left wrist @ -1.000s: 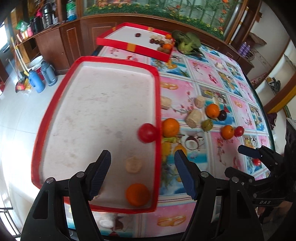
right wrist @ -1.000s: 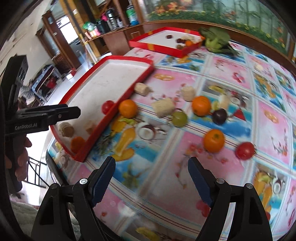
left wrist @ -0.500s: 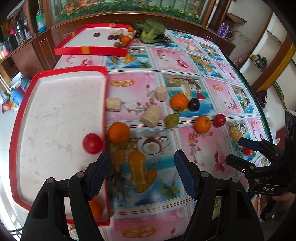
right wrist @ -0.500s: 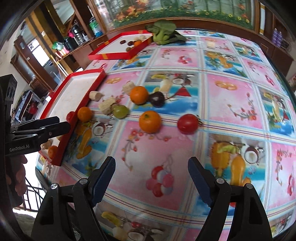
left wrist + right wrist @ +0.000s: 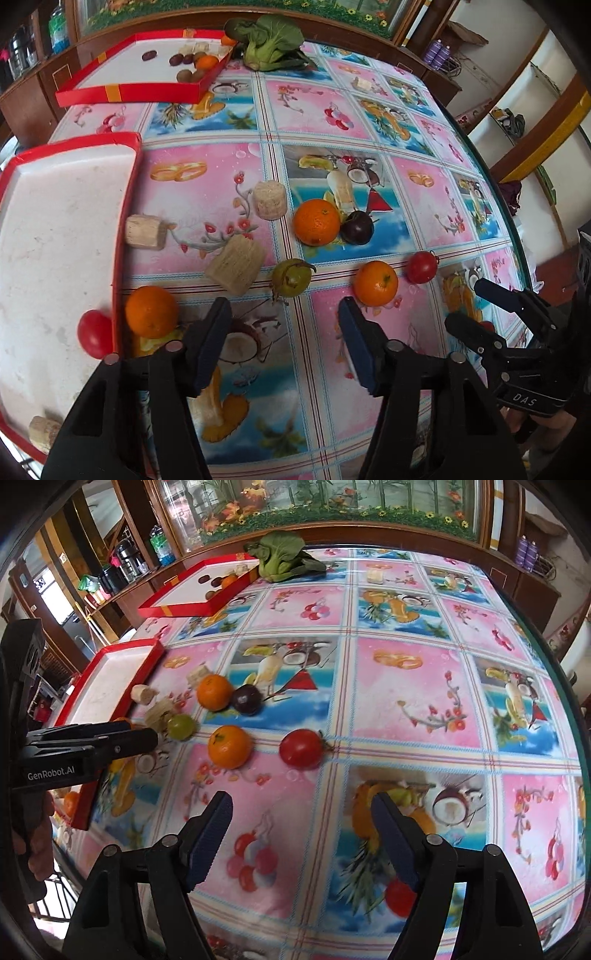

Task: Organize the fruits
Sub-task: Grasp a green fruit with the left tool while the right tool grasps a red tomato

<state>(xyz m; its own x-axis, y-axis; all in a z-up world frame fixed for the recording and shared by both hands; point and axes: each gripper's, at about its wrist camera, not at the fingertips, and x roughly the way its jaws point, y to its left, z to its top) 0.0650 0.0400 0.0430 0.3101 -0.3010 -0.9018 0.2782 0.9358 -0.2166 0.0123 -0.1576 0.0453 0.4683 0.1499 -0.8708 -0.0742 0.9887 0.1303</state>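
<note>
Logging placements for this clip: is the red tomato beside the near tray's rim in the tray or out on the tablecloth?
In. The red tomato lies on the near tray's white floor, just inside its red rim.

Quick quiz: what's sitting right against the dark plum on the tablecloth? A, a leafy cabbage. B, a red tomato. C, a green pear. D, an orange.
D: the dark plum touches an orange on its left, while the pear and tomato lie apart, nearer the grippers.

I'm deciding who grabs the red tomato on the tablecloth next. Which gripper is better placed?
Right. The open right gripper faces the tomato head-on; the left gripper points toward the green pear.
</note>
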